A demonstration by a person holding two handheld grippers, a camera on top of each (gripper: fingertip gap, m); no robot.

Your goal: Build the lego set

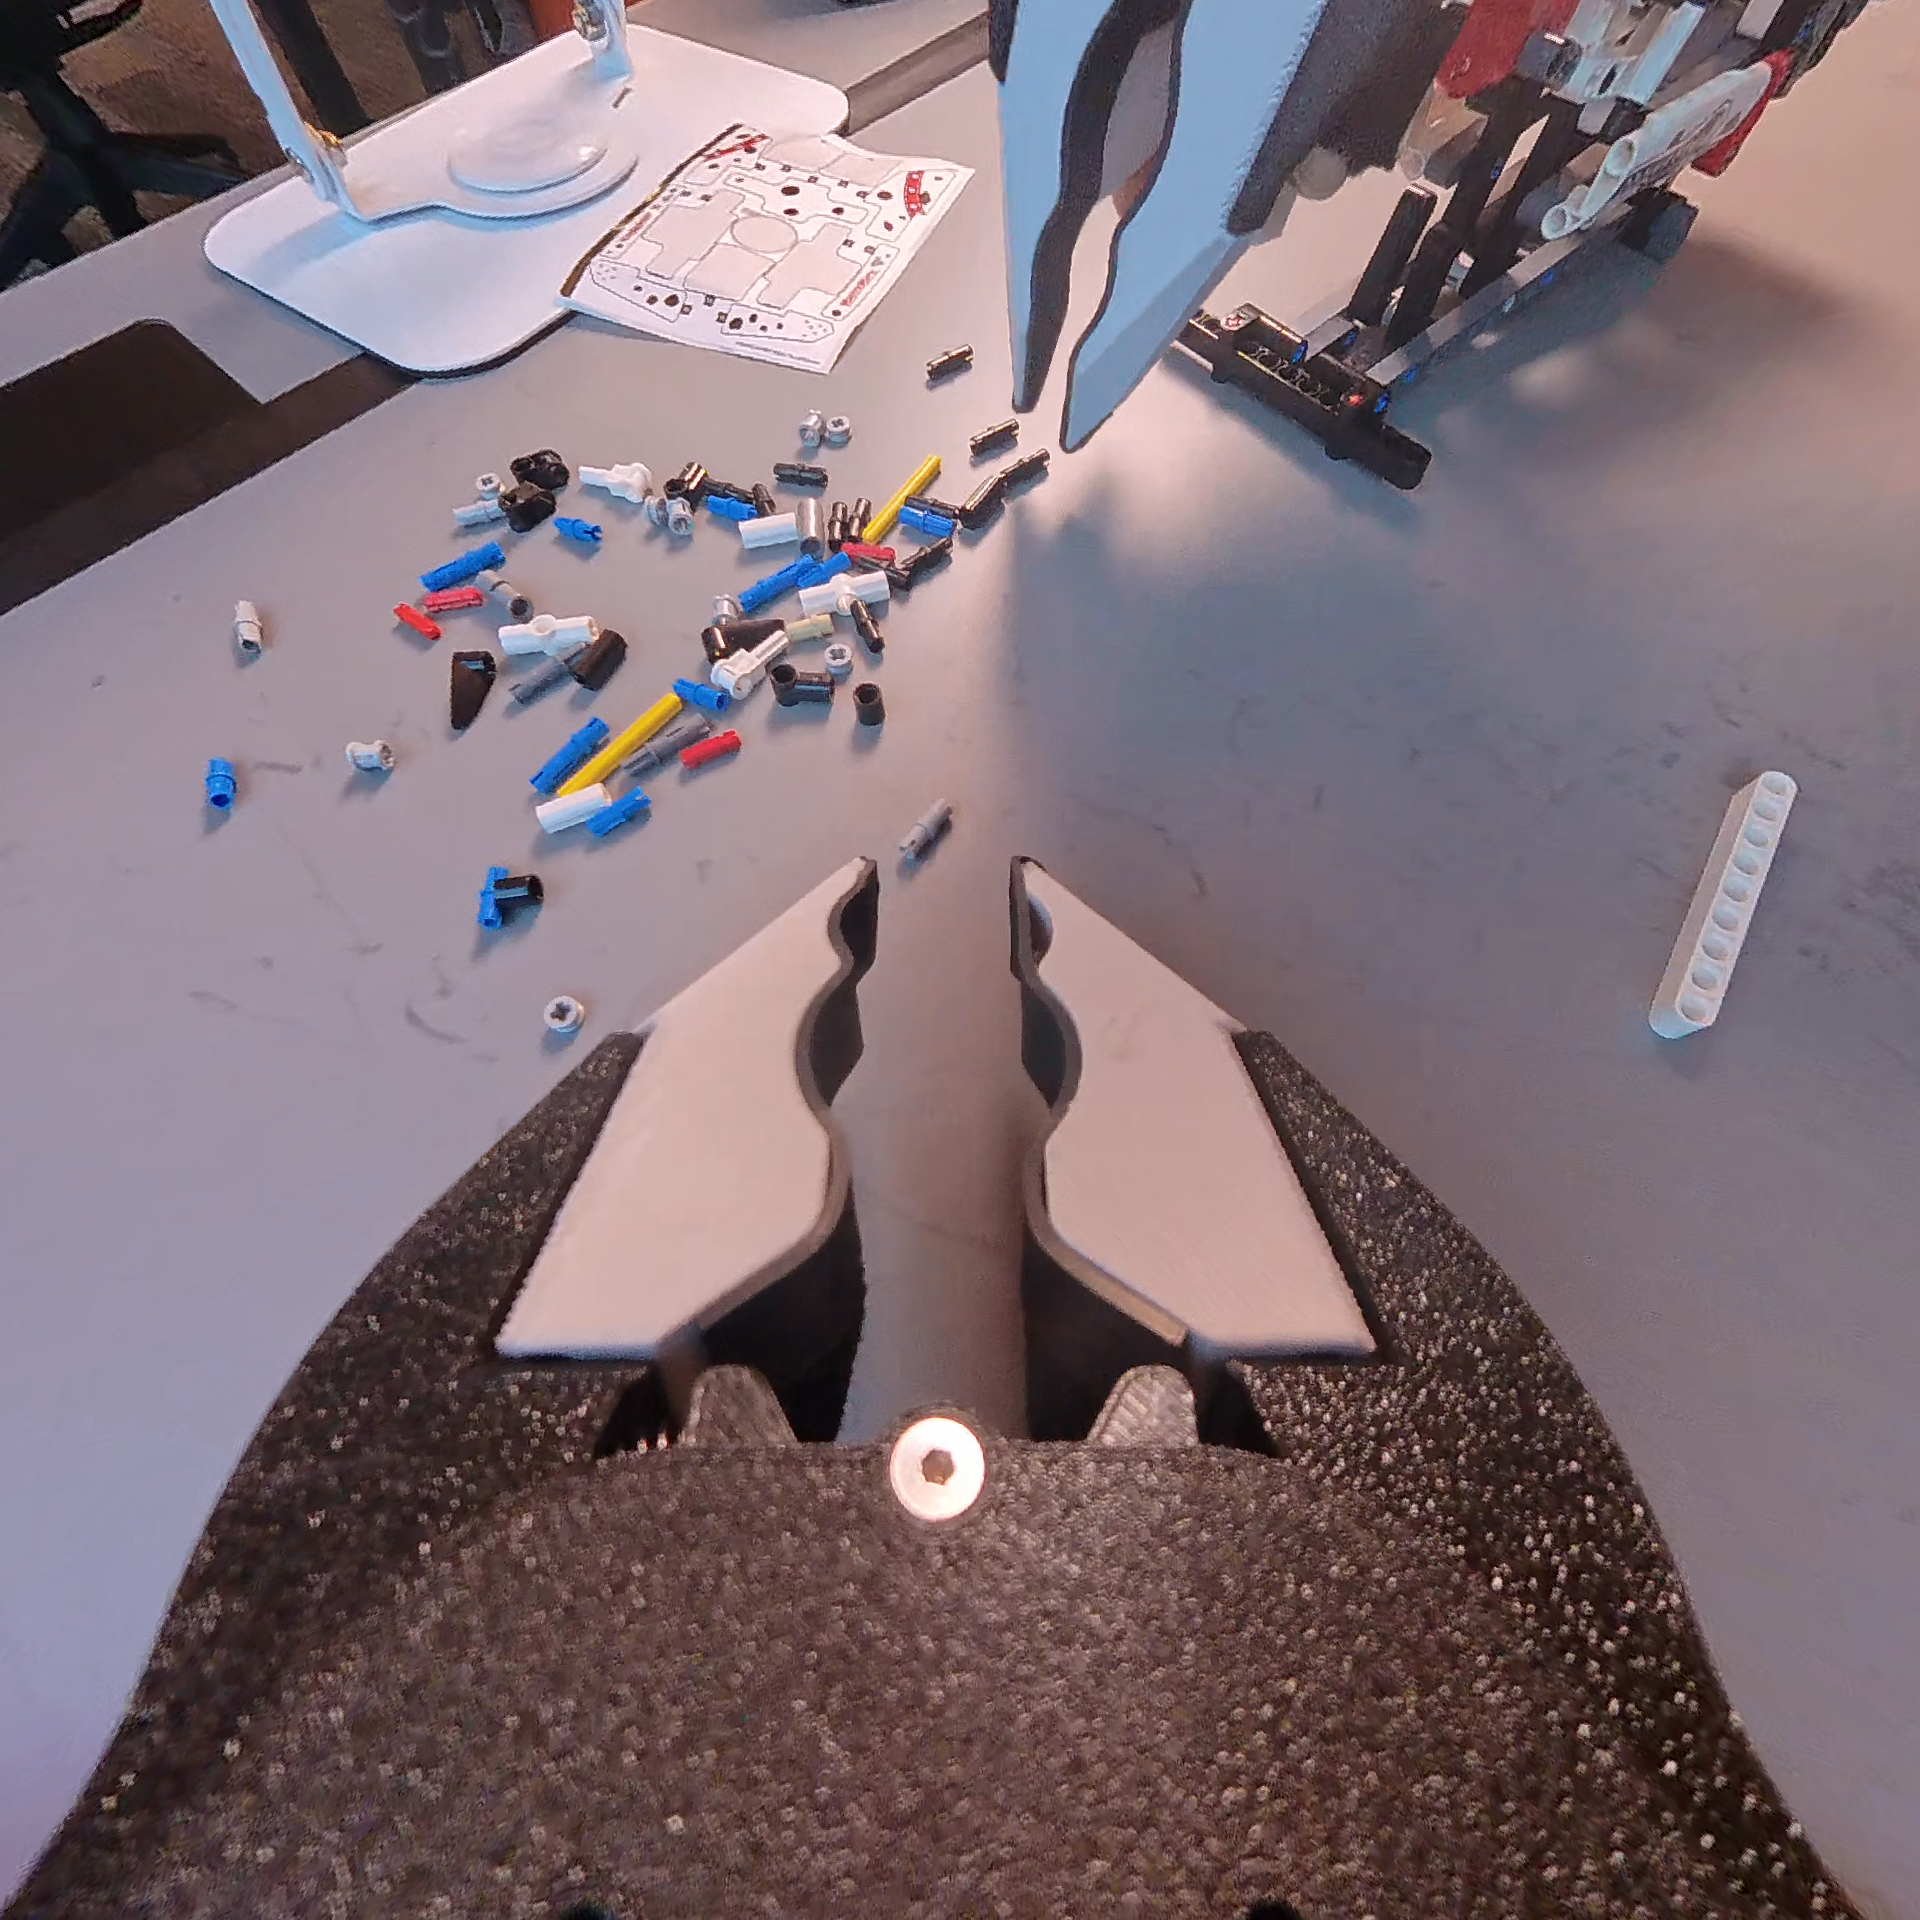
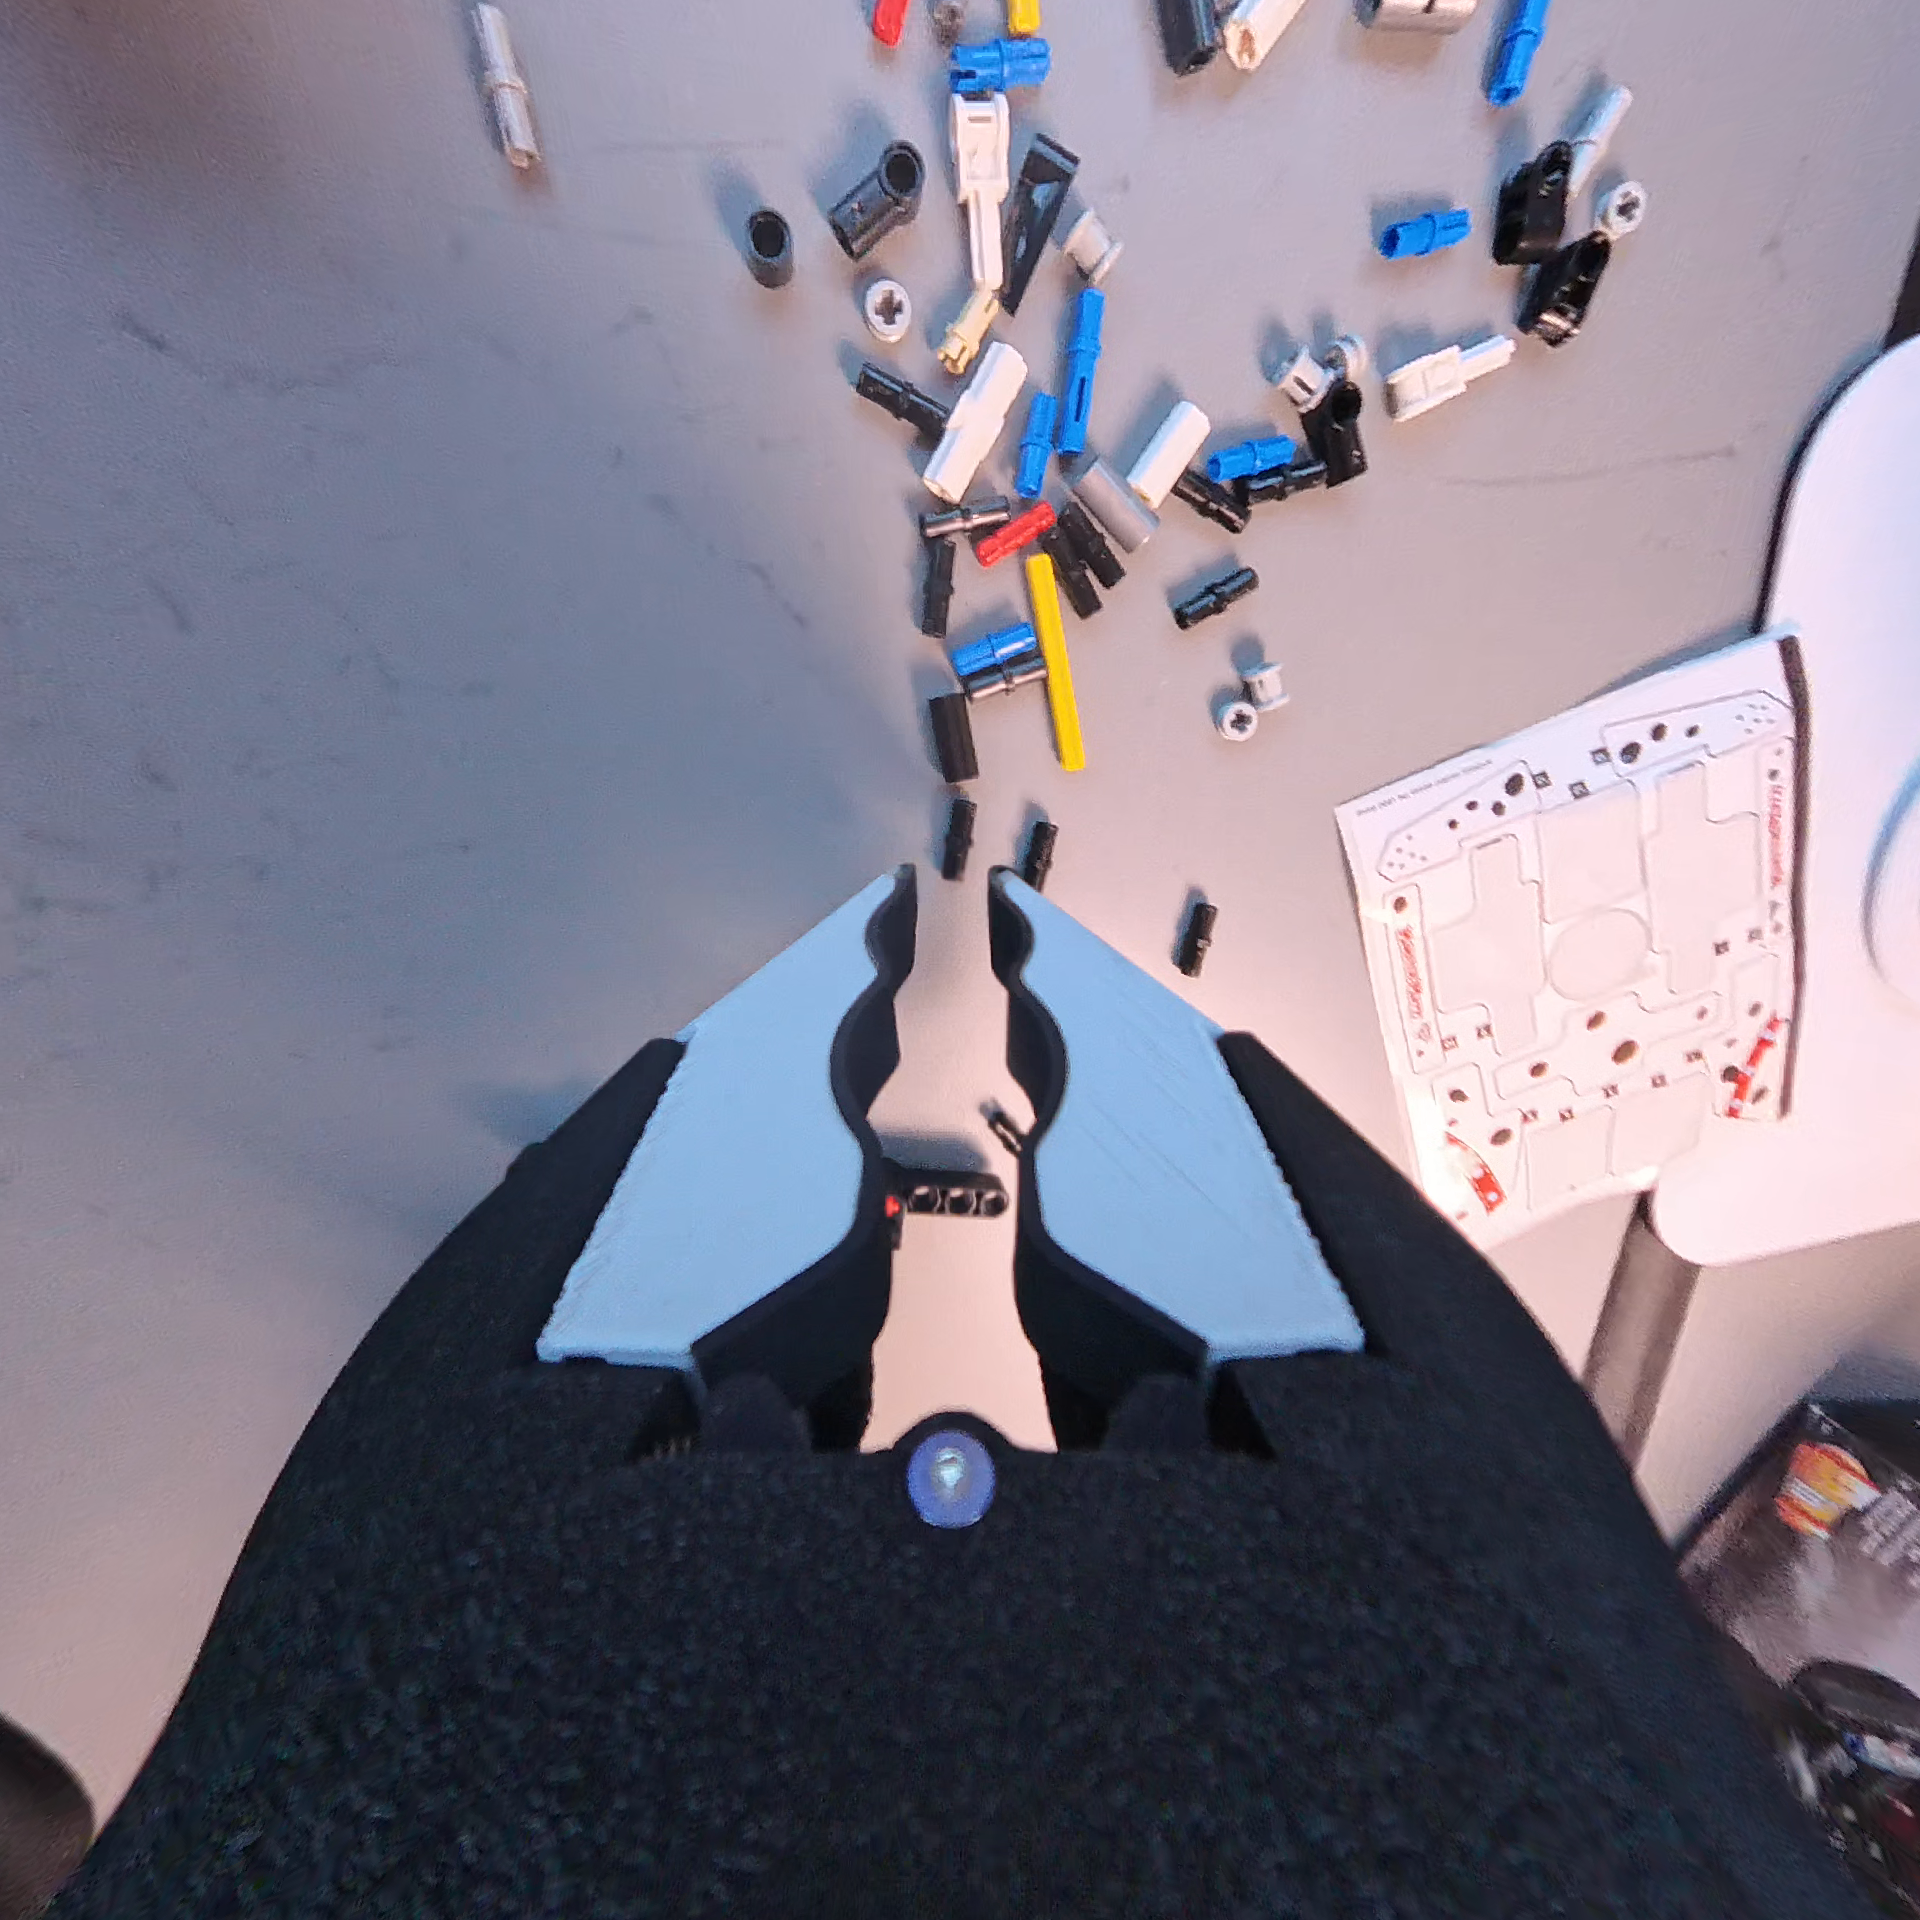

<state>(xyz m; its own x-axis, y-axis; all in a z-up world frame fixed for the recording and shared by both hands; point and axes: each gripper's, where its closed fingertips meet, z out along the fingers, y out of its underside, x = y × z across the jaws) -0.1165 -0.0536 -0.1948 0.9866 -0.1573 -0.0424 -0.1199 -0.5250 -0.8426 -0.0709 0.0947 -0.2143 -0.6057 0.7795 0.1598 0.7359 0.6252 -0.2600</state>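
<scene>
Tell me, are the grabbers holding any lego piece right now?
No, nothing is held. The left gripper is open over bare table. The right gripper is open too, its tips near a small black pin but not gripping it.

The left gripper (image 1: pixel 943 873) hovered low, its jaws parted and empty. The right gripper (image 2: pixel 951 878) pointed steeply downward, its jaws narrowly apart with nothing between the tips.

Matt grey worktop (image 1: pixel 1351 779), smooth with faint scuffs. Small glossy plastic lego pieces (image 1: pixel 665 613) in blue, black, white, red and yellow. Near, the left tool (image 1: pixel 943 883) has smooth pale matt plastic fingers (image 1: pixel 727 1122) on a rough, speckled black body with a shiny metal screw (image 1: pixel 937 1467). Far left, a printed paper sheet (image 1: pixel 774 244).
</scene>
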